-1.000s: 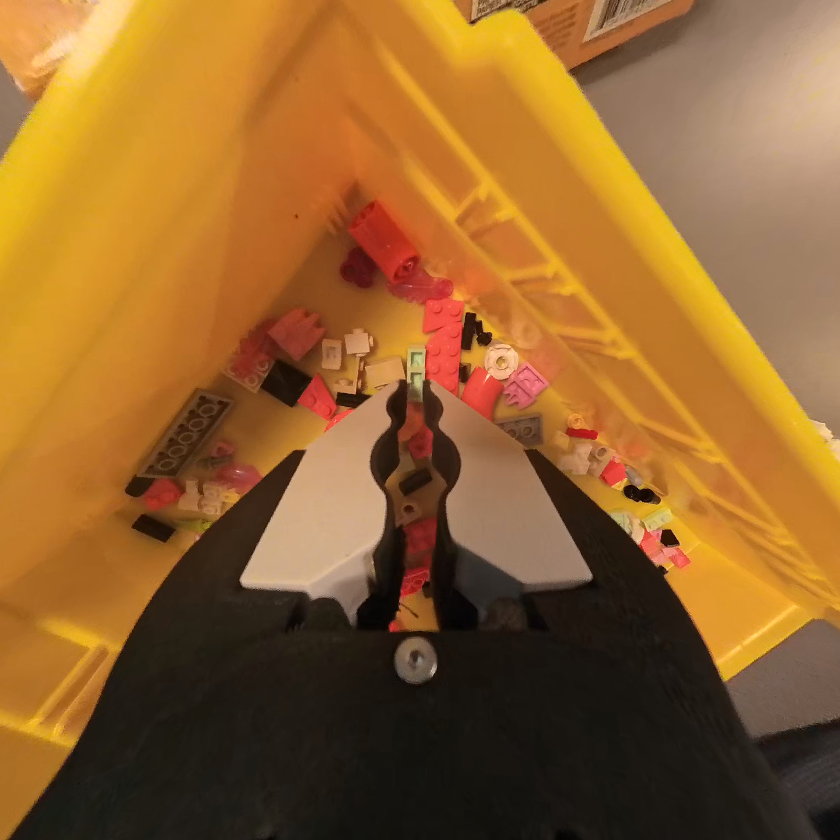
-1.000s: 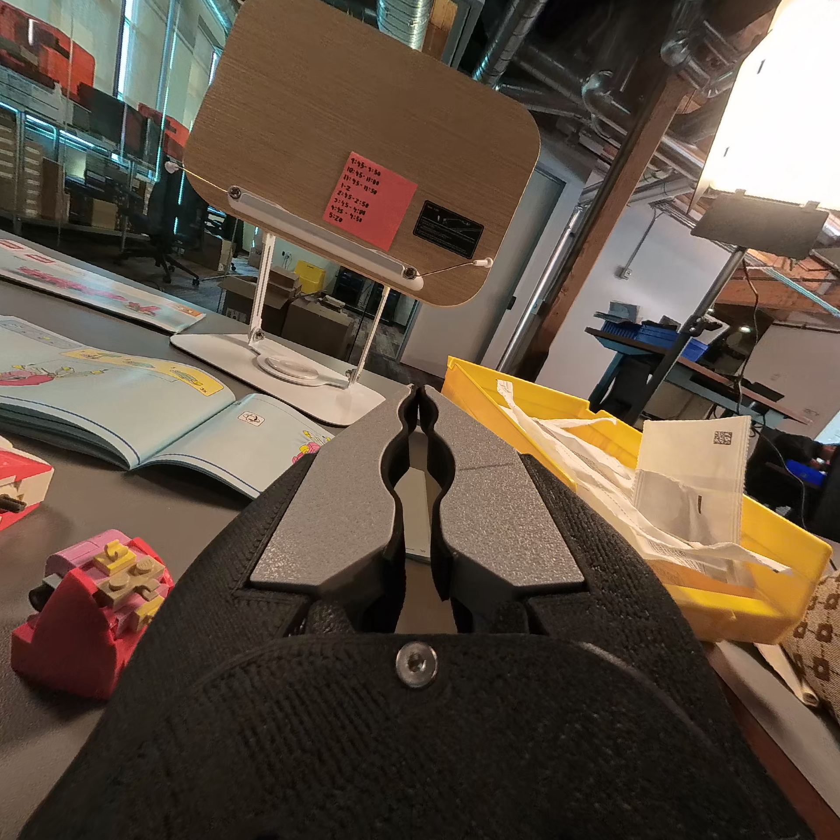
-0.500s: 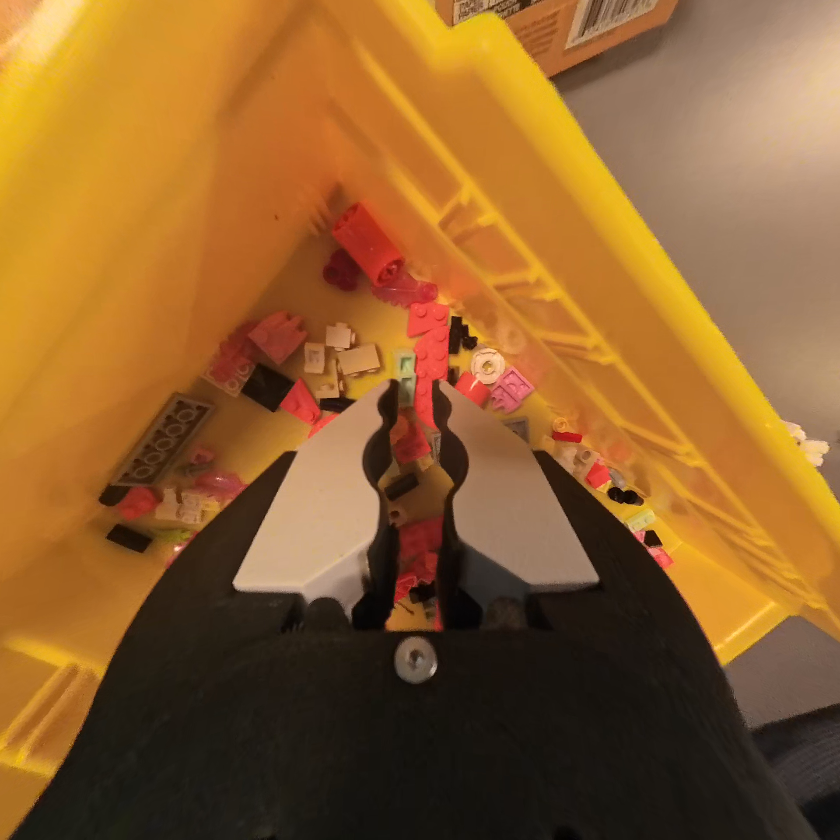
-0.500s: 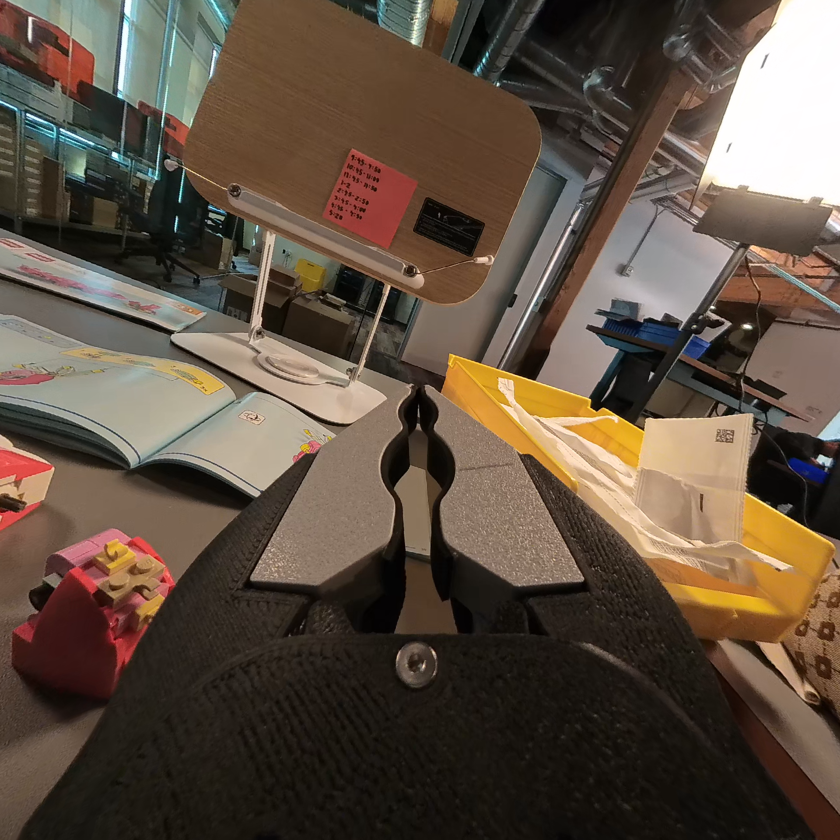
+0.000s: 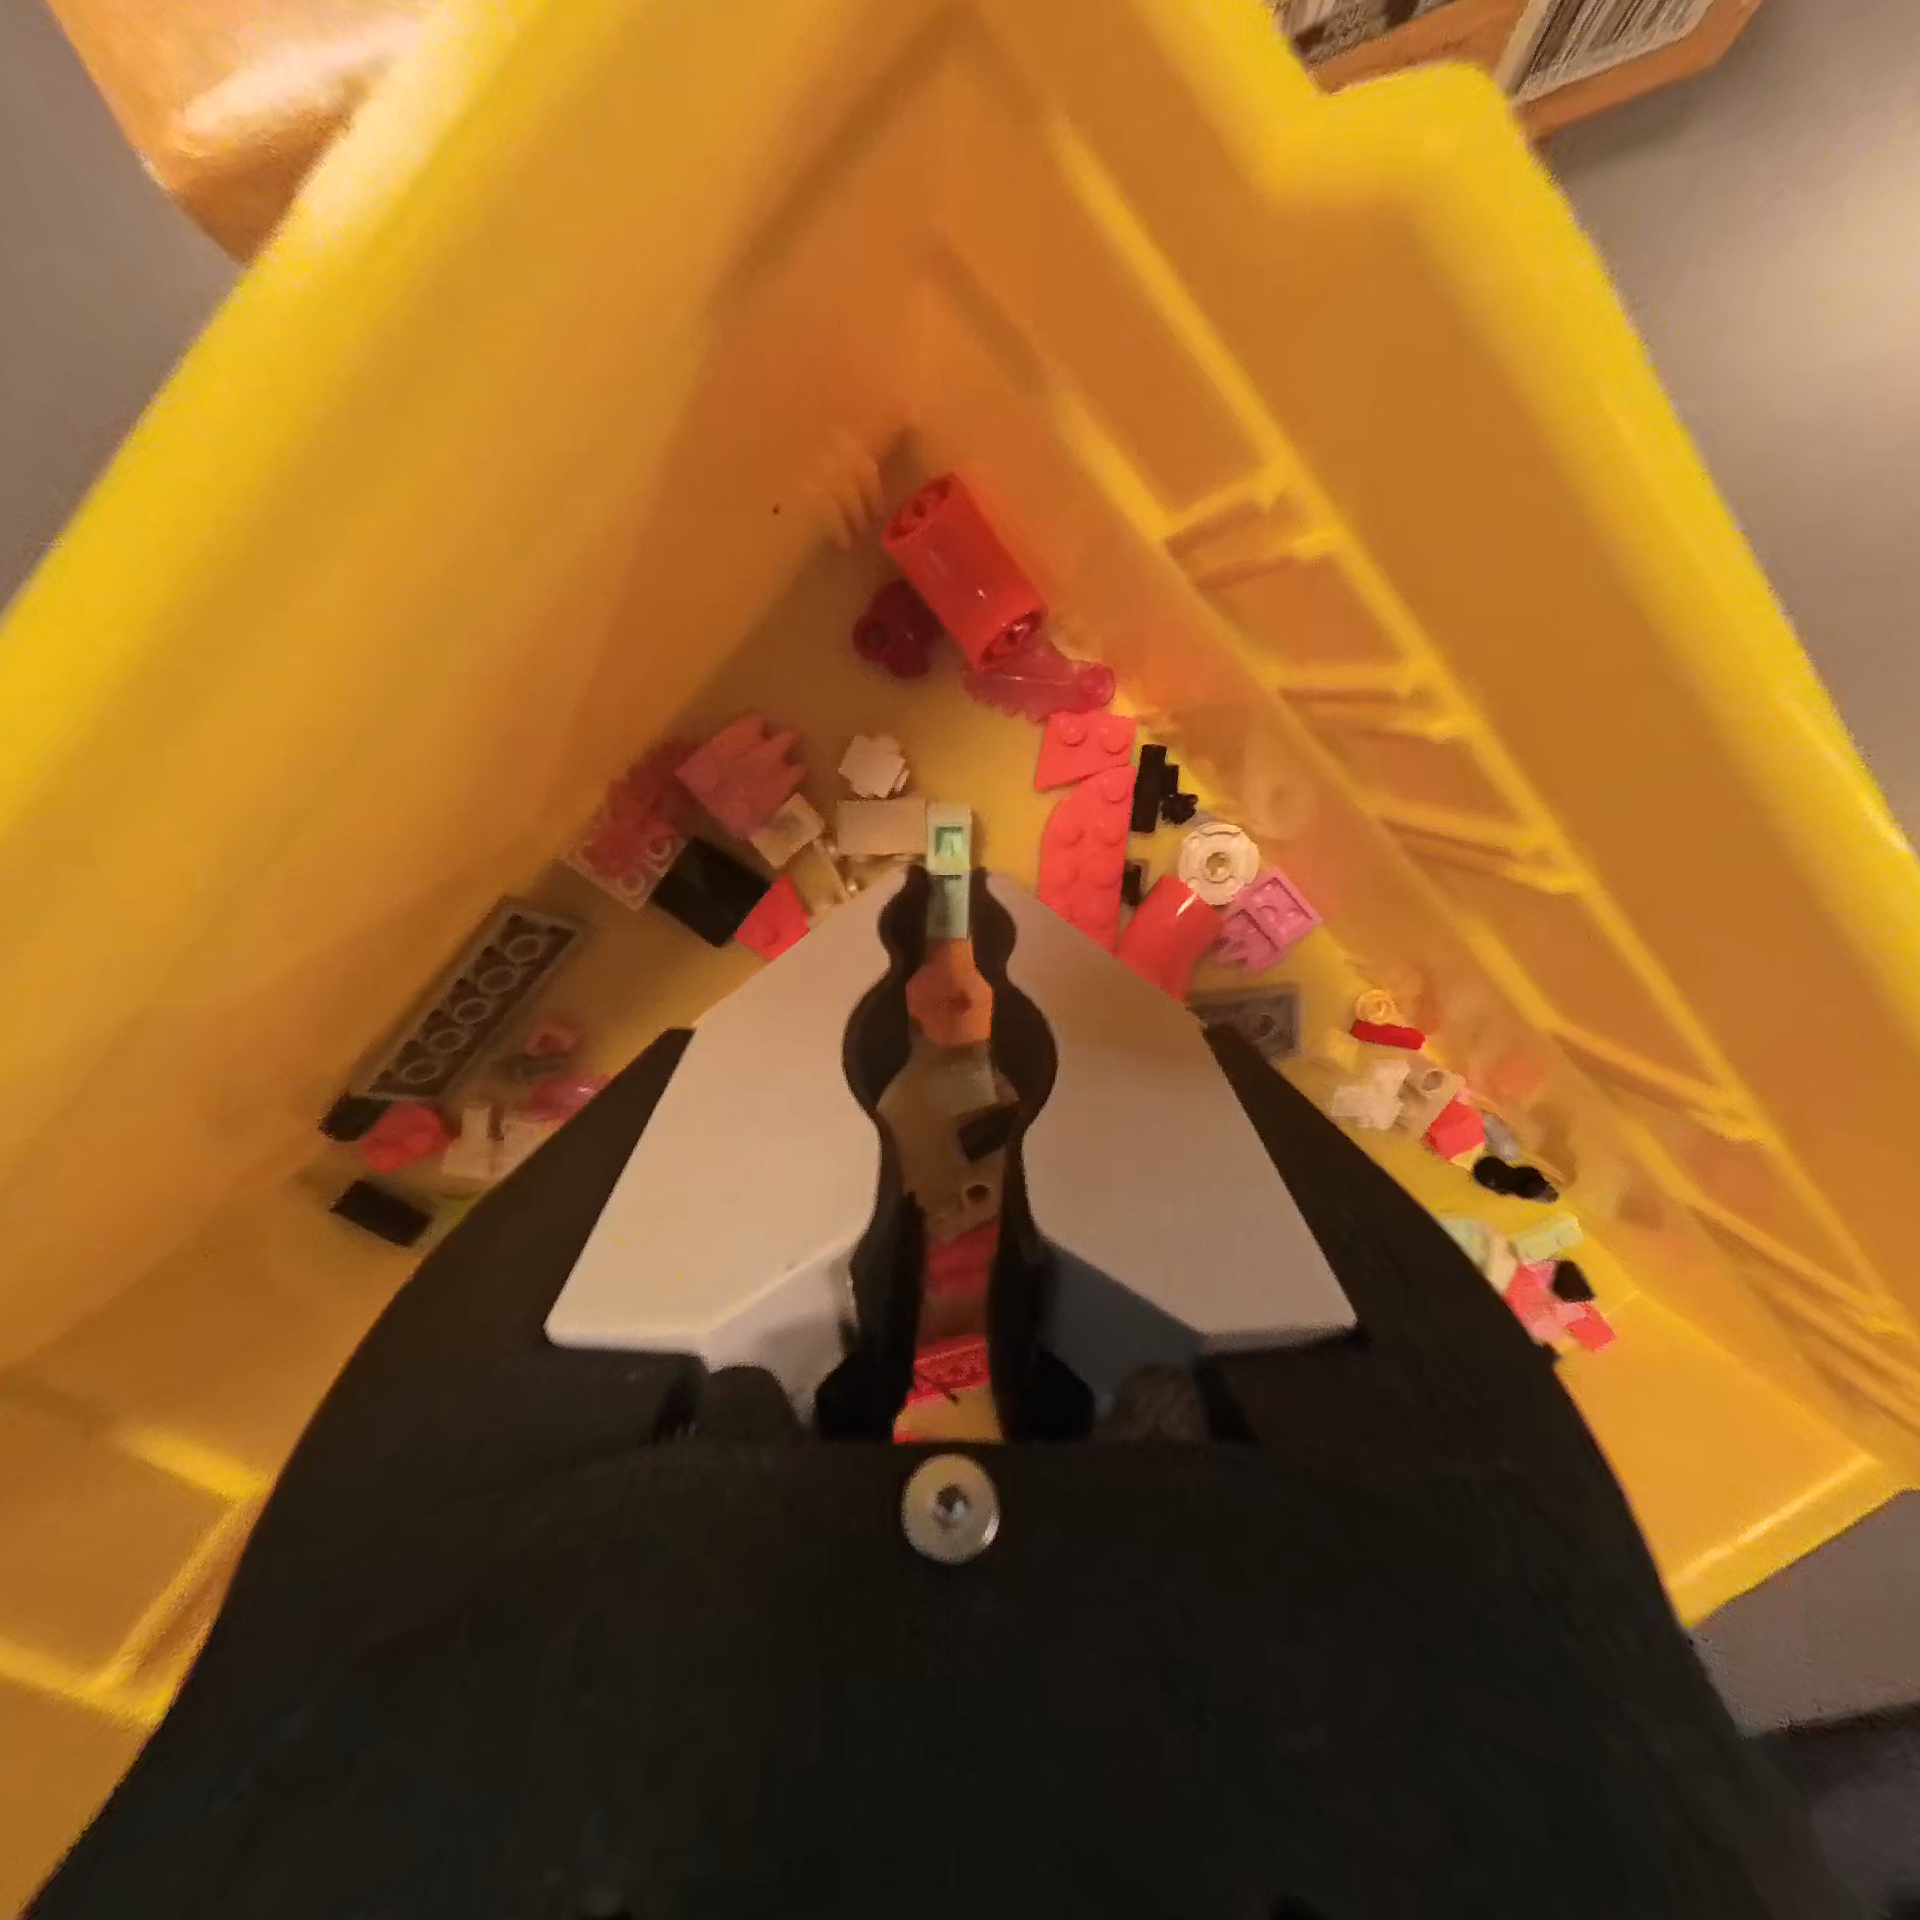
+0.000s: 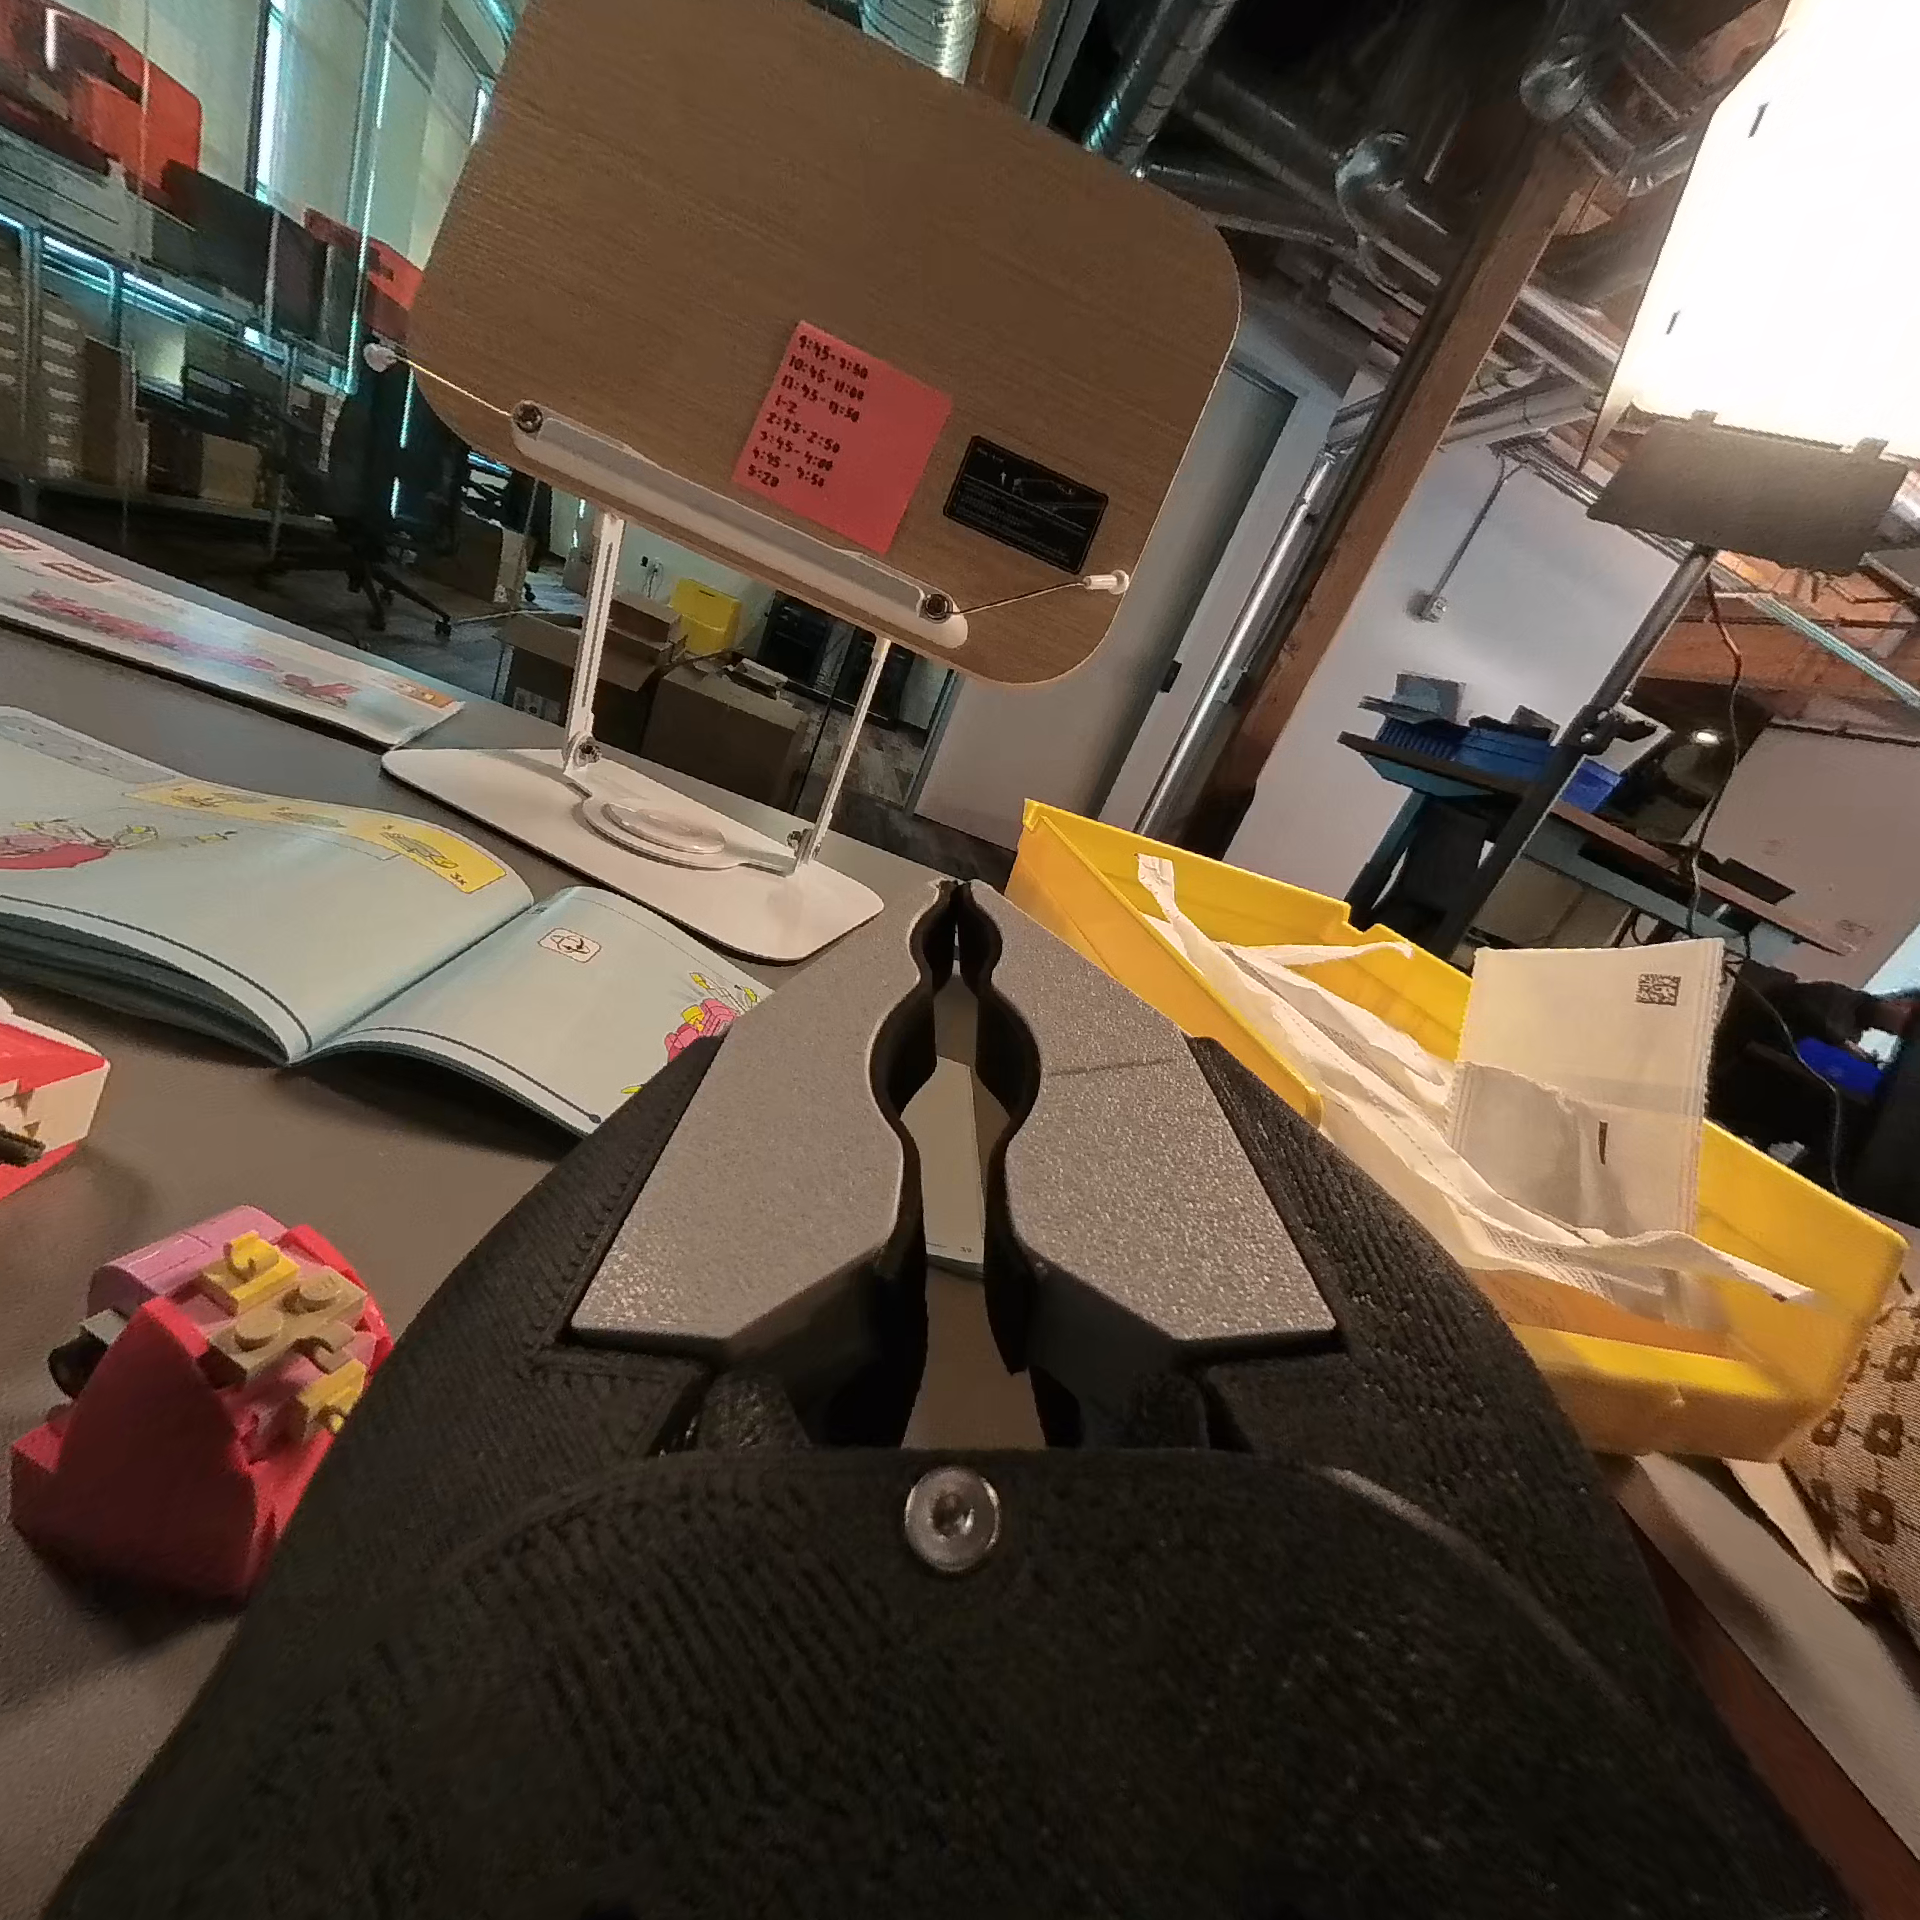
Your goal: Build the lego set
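My left gripper (image 5: 948, 883) reaches down into a yellow bin (image 5: 520, 520) that holds several loose small bricks in red, pink, black and white. Its fingertips are shut on a small light green plate (image 5: 948, 844), which sticks out past the tips. An orange piece (image 5: 945, 1003) lies on the bin floor below the jaws. A red cylinder (image 5: 961, 587) lies in the far corner and a grey long plate (image 5: 468, 1003) at the left. My right gripper (image 6: 956, 888) is shut with nothing in it, low over a dark table (image 6: 312, 1122).
In the right wrist view, a wooden book stand (image 6: 831, 343) stands ahead, with an open instruction booklet (image 6: 260, 894) to its left. A second yellow bin (image 6: 1195, 935) with white paper bags sits at the right. A red and pink brick build (image 6: 197, 1382) is at the near left. The gap from one gripper's tips to the other's is roughly 65 centimetres. Between my left fingertips and the red cylinder (image 5: 961, 587) there is roughly 5 centimetres.
My left jaws opened half a second ago and have closed again on the light green plate. The view of the bin has shifted. My right gripper has not moved.
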`<action>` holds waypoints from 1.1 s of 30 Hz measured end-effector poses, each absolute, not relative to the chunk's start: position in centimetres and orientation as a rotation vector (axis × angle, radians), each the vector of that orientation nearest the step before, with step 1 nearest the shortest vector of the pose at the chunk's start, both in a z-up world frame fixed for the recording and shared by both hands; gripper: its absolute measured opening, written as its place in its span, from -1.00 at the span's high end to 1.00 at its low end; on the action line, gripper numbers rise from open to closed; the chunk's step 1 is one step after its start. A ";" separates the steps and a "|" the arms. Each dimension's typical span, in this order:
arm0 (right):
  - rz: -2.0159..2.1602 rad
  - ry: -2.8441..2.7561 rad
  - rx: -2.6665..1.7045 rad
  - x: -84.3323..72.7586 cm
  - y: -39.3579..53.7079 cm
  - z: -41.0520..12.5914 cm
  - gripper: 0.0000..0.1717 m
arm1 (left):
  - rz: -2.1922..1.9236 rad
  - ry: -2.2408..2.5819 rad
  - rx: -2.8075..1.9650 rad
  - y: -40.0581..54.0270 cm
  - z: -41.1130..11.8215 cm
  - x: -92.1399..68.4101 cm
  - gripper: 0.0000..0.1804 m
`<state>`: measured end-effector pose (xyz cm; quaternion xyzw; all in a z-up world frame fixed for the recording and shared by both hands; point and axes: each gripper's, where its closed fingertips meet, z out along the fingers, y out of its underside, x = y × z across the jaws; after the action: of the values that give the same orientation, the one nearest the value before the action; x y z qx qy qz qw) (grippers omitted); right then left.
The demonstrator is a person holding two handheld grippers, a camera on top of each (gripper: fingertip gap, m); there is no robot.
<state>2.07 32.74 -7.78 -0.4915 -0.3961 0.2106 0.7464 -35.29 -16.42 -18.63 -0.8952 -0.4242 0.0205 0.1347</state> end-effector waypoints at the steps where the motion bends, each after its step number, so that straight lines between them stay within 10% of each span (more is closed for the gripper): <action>1: 0.461 -0.867 -1.075 2.1 32.7 -7.8 1.00 | 0.116 -1.206 -2.578 -16.5 -17.9 -35.7 0.92; 9: 0.462 -0.869 -1.063 2.0 32.6 -7.7 1.00 | 0.083 -0.533 -2.157 -8.0 -3.1 -22.7 0.92; 33: 0.445 -0.883 -1.063 1.9 32.5 -7.8 1.00 | -0.157 -0.217 -2.564 -4.3 -18.4 -5.2 0.68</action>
<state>1.92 32.50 -7.83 -0.4861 -0.4039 0.2033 0.7478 -5.24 -4.30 -18.38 -0.9554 -0.0810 -0.0585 0.2781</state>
